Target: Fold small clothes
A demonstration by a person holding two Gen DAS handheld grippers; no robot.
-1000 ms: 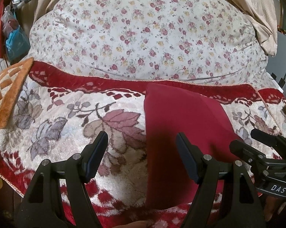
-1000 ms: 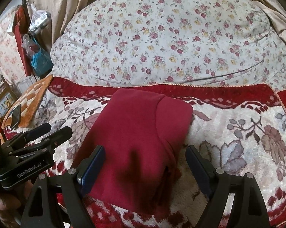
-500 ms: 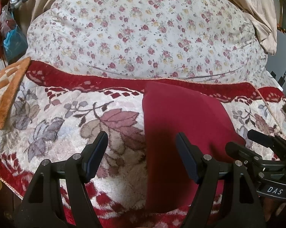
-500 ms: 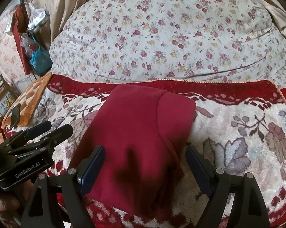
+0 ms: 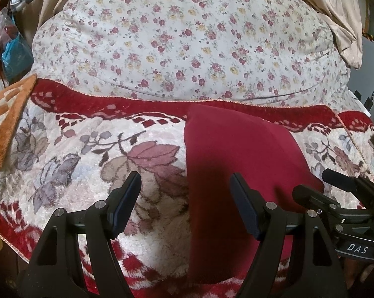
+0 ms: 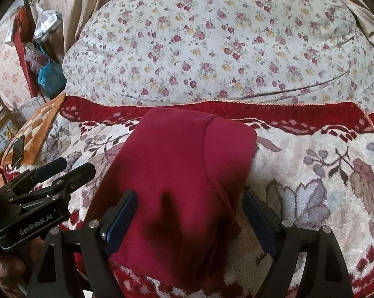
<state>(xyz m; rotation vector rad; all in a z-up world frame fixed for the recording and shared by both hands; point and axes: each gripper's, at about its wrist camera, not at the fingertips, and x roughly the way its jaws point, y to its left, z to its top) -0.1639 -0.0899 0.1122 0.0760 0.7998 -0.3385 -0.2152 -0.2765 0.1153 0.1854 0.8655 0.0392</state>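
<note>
A dark red garment (image 5: pixel 239 164) (image 6: pixel 177 173) lies flat on the red and cream floral blanket (image 5: pixel 92 149) (image 6: pixel 318 178), one side flap folded over its right part. My left gripper (image 5: pixel 185 182) hovers open above the garment's left edge, nothing between its fingers. My right gripper (image 6: pixel 190 200) hangs open over the garment's near right part, above the folded flap's edge, holding nothing. Each gripper shows in the other's view: the right one (image 5: pixel 336 188) at the right edge, the left one (image 6: pixel 62 168) at the left edge.
A big flowered quilt (image 5: pixel 187 39) bulges behind the blanket. An orange checked mat (image 5: pixel 5 116) lies at the left, with a phone (image 6: pixel 17 150) on it. Bags (image 6: pixel 47 74) and clutter stand at the far left. A beige cloth (image 5: pixel 336 12) hangs at the top right.
</note>
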